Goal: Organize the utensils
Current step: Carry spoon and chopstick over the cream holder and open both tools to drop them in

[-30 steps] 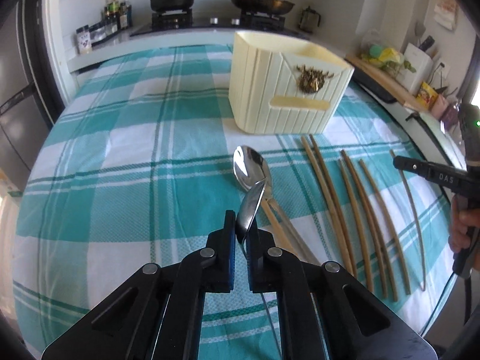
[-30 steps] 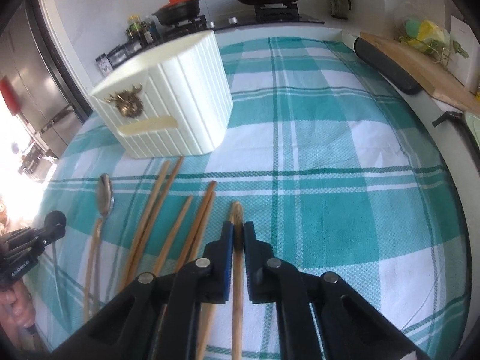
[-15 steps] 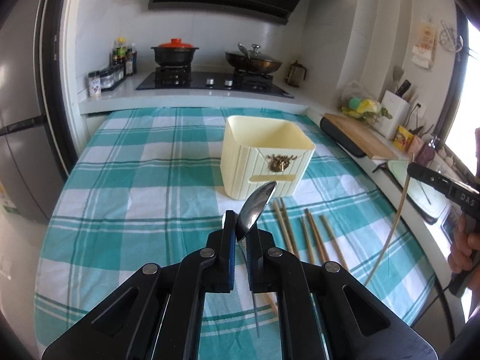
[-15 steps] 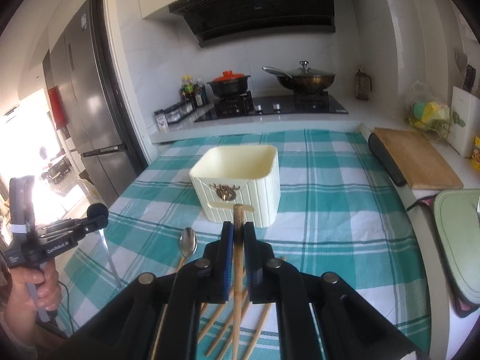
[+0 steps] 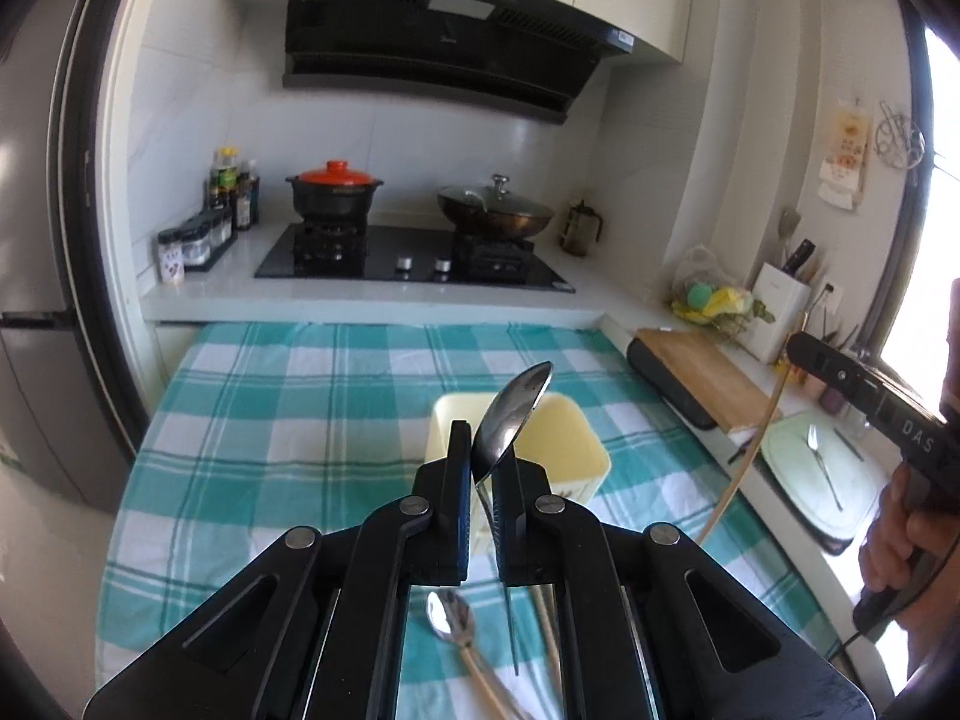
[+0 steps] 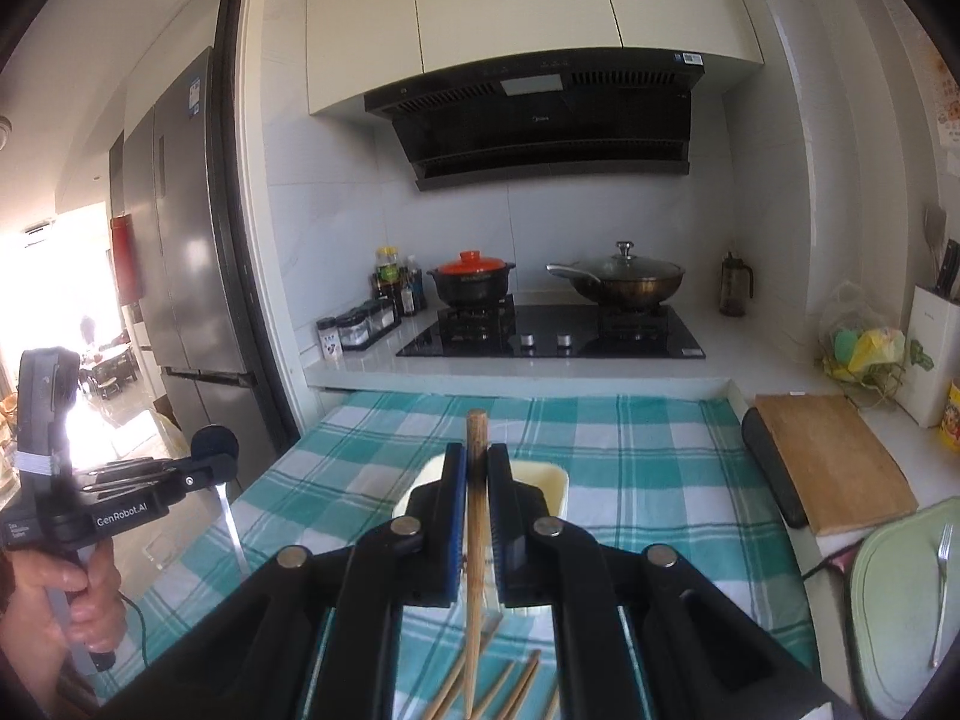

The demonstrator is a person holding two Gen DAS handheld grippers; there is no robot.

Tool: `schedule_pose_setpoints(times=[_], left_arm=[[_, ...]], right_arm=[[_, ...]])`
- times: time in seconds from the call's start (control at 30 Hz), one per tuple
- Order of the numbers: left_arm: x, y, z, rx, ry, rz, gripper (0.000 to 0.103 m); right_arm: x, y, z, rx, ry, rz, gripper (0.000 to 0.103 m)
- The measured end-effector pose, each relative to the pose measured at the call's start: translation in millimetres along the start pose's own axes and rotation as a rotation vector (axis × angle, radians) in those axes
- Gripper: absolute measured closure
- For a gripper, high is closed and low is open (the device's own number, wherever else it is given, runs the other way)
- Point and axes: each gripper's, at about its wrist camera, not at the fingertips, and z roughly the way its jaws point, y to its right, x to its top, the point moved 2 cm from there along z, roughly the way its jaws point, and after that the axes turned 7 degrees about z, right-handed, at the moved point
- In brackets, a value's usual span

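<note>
Left wrist view: the left gripper [image 5: 483,468] is filling the lower centre of the frame, its jaws nearly closed and pinching a metal spoon [image 5: 510,420] by the neck. The spoon's bowl is tilting up and to the right, its thin handle hanging down below the jaws. Directly behind it, at mid-frame, a cream utensil holder [image 5: 564,450] is standing on the teal checked tablecloth [image 5: 288,396]. Another spoon [image 5: 450,615] is lying on the cloth at the bottom centre.

Right wrist view: the right gripper [image 6: 477,480] is likewise occupying the lower centre, jaws closed onto a wooden chopstick [image 6: 477,516] held nearly upright, its blunt end poking above the fingertips. More chopsticks [image 6: 510,687] are lying on the cloth at the bottom edge. At the left edge, a hand [image 6: 72,588] is gripping the other gripper's handle.
</note>
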Motion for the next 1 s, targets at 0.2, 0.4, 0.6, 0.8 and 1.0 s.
schedule_pose_setpoints(times=[0.2, 0.4, 0.6, 0.8, 1.0], left_arm=[[51.2, -3.0, 41.0, 0.035, 0.070, -0.002, 0.099], [62.8, -7.8, 96.9, 0.072, 0.065, -0.009, 0.099], [39.5, -11.7, 162.1, 0.068, -0.075, -0.034, 0.099], [4.6, -7.2, 203.9, 0.057, -0.204, -0.037, 0.099], [-4.5, -4.0, 205.7, 0.056, -0.238, -0.033, 0.051]], right_arm=[[66.8, -7.2, 51.9, -0.006, 0.080, -0.037, 0.096], [79.6, -1.0, 102.8, -0.022, 0.094, -0.062, 0.096], [52.6, 20.5, 171.0, -0.009, -0.060, -0.023, 0.096], [9.1, 39.9, 215.6, -0.020, -0.216, -0.001, 0.096], [-8.3, 50.8, 234.6, -0.019, -0.304, 0.048, 0.070]])
